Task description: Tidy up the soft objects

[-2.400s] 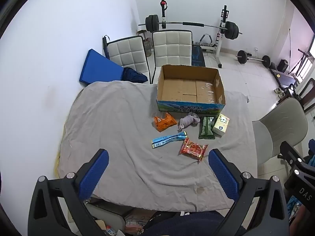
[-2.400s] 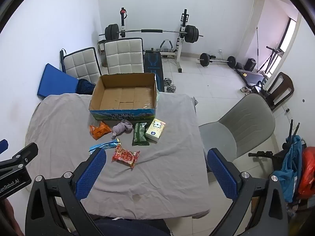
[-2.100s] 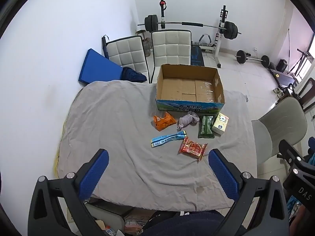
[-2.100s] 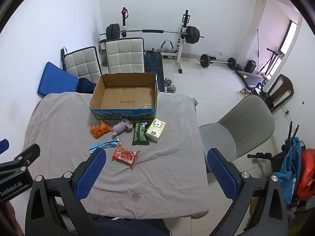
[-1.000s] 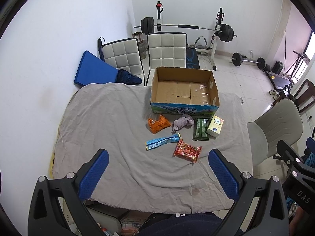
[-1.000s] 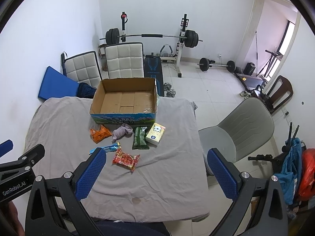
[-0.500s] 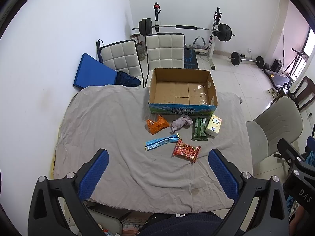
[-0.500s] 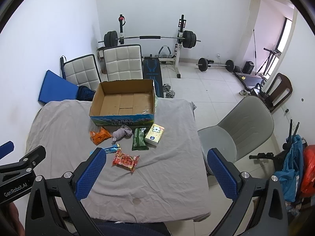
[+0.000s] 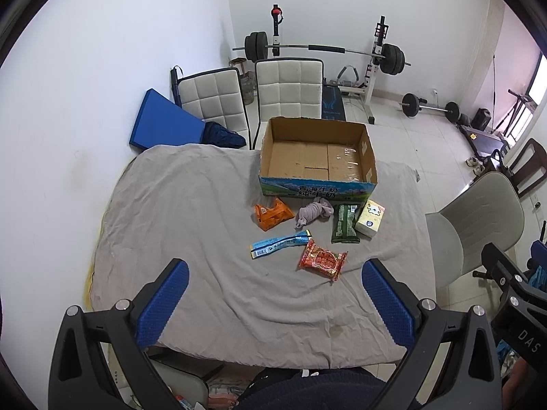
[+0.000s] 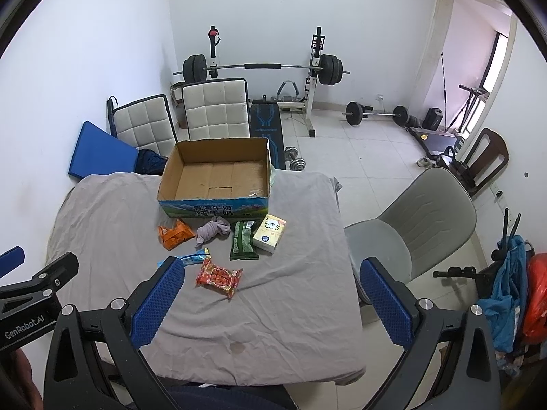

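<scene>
Left wrist view shows nothing sorted yet: the open brown cardboard box with the blue-green printed front stands empty at the far side of the bench covered in a wrinkled grey cloth. All six items lie on the cloth just in front of the box. Nearest the box sit the crumpled orange snack packet, the balled-up lilac-grey cloth, the dark green flat packet and, rightmost, the pale yellow tissue pack with a cartoon face. Nearer lie the long light-blue wrapper and the red patterned snack bag.

The left hand-held gripper hangs above the near edge of the bench with its blue pads spread wide and nothing between them. In the right wrist view the right hand-held gripper is likewise spread and empty, high over the near right part of the bench, its left pad hiding part of the light-blue wrapper.

By my judgement the task is at its very start: every item is still to be picked up and placed, presumably into the box, and no grasp is under way.
</scene>
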Tool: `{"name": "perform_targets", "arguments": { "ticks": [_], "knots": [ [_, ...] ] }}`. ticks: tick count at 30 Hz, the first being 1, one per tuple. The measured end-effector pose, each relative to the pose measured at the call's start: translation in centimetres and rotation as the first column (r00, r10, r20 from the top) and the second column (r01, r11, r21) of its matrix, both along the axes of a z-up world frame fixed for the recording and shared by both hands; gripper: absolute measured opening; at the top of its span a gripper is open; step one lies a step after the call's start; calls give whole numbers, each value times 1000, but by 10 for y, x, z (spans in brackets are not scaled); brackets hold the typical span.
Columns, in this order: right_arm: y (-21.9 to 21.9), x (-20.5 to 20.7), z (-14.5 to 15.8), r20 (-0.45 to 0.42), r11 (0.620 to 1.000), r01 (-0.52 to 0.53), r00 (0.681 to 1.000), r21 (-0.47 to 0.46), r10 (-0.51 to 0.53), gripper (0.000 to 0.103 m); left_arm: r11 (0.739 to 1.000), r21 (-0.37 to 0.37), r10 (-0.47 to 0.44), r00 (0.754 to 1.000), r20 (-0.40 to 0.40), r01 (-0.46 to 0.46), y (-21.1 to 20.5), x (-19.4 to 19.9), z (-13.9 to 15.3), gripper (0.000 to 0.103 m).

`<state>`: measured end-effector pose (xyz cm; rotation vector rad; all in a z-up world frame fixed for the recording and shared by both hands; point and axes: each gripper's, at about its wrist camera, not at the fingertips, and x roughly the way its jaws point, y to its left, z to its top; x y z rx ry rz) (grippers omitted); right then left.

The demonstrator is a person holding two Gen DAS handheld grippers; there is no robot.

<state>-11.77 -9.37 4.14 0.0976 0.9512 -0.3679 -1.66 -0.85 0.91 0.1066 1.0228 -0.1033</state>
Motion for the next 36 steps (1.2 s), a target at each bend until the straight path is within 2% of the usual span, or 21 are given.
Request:
{"name": "perform_targets", "arguments": {
  "ticks": [27, 32, 36],
  "knots": [
    [-6, -4, -9, 5, 999, -20, 1000, 29, 20, 103, 1000, -2, 23, 1000, 4, -23, 2, -5, -5, 103],
    [-16, 9, -27, -37, 998, -5, 999, 61, 7, 103, 999, -15, 42, 999, -8, -42, 8, 7, -13, 103],
    [-32, 36, -61, -104, 994, 8, 995, 107, 4, 103, 997, -13, 69, 998, -10, -70, 18, 33, -30, 103]
  ]
}}
